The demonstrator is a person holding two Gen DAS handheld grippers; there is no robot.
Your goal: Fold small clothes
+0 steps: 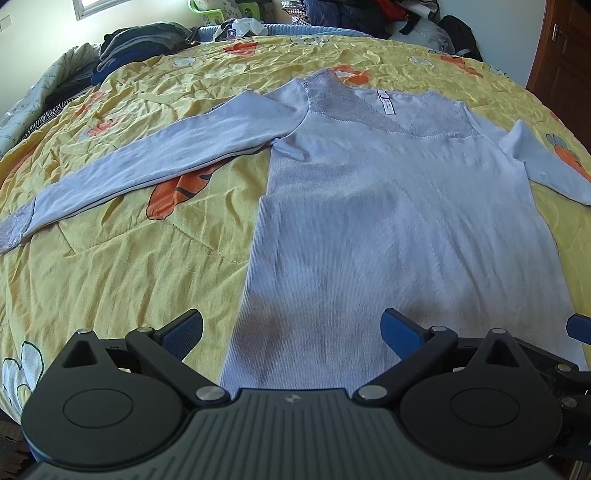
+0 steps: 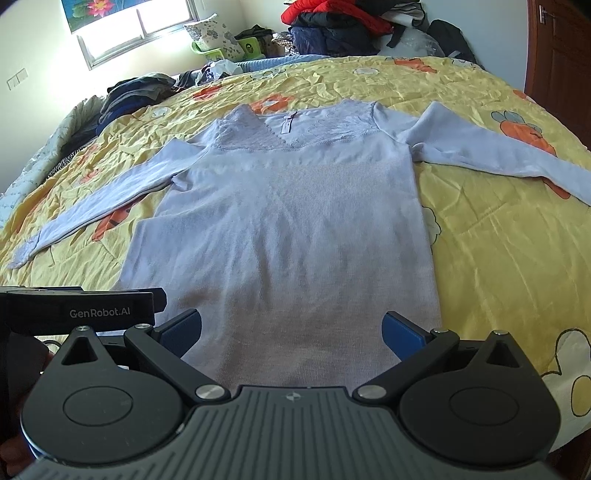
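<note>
A pale lilac long-sleeved top (image 1: 388, 206) with a lace neckline lies flat, face up, on the yellow quilt, hem toward me and both sleeves spread out to the sides. It also shows in the right wrist view (image 2: 295, 221). My left gripper (image 1: 291, 332) is open and empty, just above the hem's left part. My right gripper (image 2: 291, 330) is open and empty, above the hem's right part. In the right wrist view the left gripper's body (image 2: 81, 306) sits at the left edge. A blue fingertip (image 1: 578, 326) of the right gripper shows in the left wrist view.
The yellow quilt (image 1: 122, 266) with orange and white cartoon prints covers the bed. Piles of dark clothes (image 2: 136, 92) lie at the far left, more clothes (image 2: 340, 26) at the head. A wooden door (image 2: 561, 48) stands at the right.
</note>
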